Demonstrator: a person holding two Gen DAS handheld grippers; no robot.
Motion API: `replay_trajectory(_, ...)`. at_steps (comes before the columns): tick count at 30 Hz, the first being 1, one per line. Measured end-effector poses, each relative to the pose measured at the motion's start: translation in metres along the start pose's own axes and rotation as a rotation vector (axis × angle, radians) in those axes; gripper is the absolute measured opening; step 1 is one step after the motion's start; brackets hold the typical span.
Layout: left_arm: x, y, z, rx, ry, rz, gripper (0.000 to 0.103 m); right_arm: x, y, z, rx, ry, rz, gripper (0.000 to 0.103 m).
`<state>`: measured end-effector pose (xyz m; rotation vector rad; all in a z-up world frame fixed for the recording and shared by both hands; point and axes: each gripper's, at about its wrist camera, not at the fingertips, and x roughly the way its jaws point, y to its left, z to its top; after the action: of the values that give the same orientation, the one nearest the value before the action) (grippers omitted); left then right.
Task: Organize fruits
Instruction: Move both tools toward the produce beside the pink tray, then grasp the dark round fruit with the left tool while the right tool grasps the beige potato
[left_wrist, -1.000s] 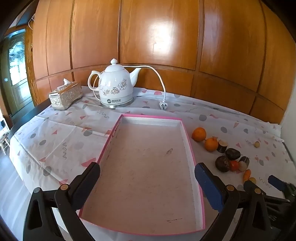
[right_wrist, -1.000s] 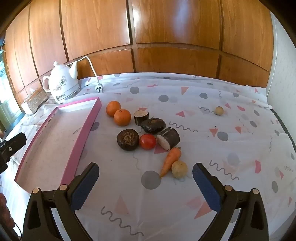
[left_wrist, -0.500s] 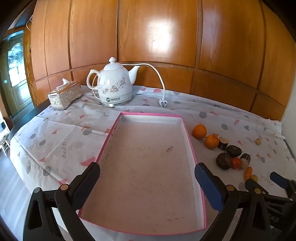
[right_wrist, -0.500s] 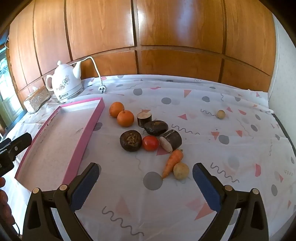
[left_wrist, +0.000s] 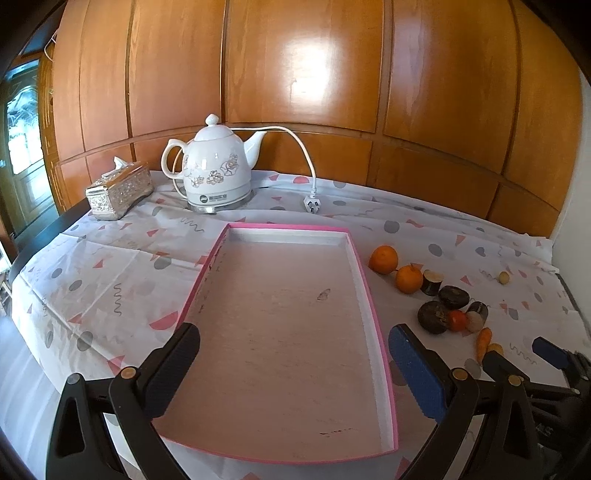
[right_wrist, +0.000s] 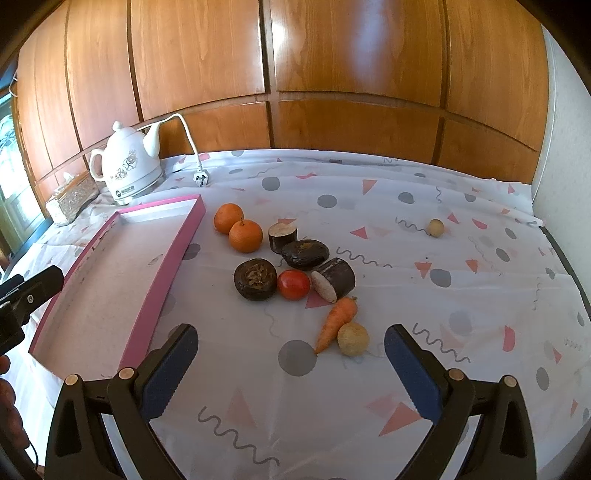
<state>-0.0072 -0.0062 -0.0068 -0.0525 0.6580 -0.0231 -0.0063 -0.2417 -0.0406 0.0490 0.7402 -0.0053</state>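
Note:
A shallow pink-rimmed tray (left_wrist: 373, 310) lies on the table, nothing in it; it also shows in the right wrist view (right_wrist: 177, 254). Right of it lie two oranges (right_wrist: 245, 235), a red tomato (right_wrist: 293, 284), several dark round and cut pieces (right_wrist: 255, 278), a carrot (right_wrist: 336, 323), a pale round fruit (right_wrist: 353, 338) and a small pale ball (right_wrist: 436, 227) farther right. The same pile shows in the left wrist view (left_wrist: 434, 315). My left gripper (left_wrist: 293, 363) is open above the tray's near half. My right gripper (right_wrist: 290, 363) is open, just short of the carrot.
A white electric kettle (left_wrist: 216, 173) with its cord and plug (left_wrist: 311, 204) stands behind the tray. A silver tissue box (left_wrist: 119, 191) sits at the back left. A patterned cloth (right_wrist: 406, 280) covers the table. Wood panelling runs behind it.
Both grippers have risen or tilted slightly, so the table looks lower in both views. Both stay open. No object has moved.

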Motion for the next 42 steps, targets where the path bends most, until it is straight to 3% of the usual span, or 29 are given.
replay_trajectory(19, 0.0, -0.011, 0.005, 0.028, 0.005, -0.015, 0.103, -0.003, -0.01, -0.004, 0.005, 0.013, 0.009, 0.103)
replay_trajectory(29, 0.007, -0.02, 0.002, 0.051, 0.036, -0.067, 0.103, 0.007, -0.04, -0.007, 0.083, 0.067, 0.055, 0.091)
replay_trajectory(31, 0.009, -0.022, 0.001, 0.05, 0.045, -0.11, 0.103, 0.01, -0.05, -0.009, 0.107, 0.085, 0.061, 0.087)
replay_trajectory(33, 0.012, -0.025, 0.001, 0.056, 0.059, -0.146, 0.103, 0.012, -0.059, -0.011, 0.121, 0.098, 0.06, 0.074)
replay_trajectory(42, 0.021, -0.041, -0.005, 0.094, 0.101, -0.2, 0.103, 0.025, -0.068, -0.013, 0.09, 0.138, 0.066, 0.055)
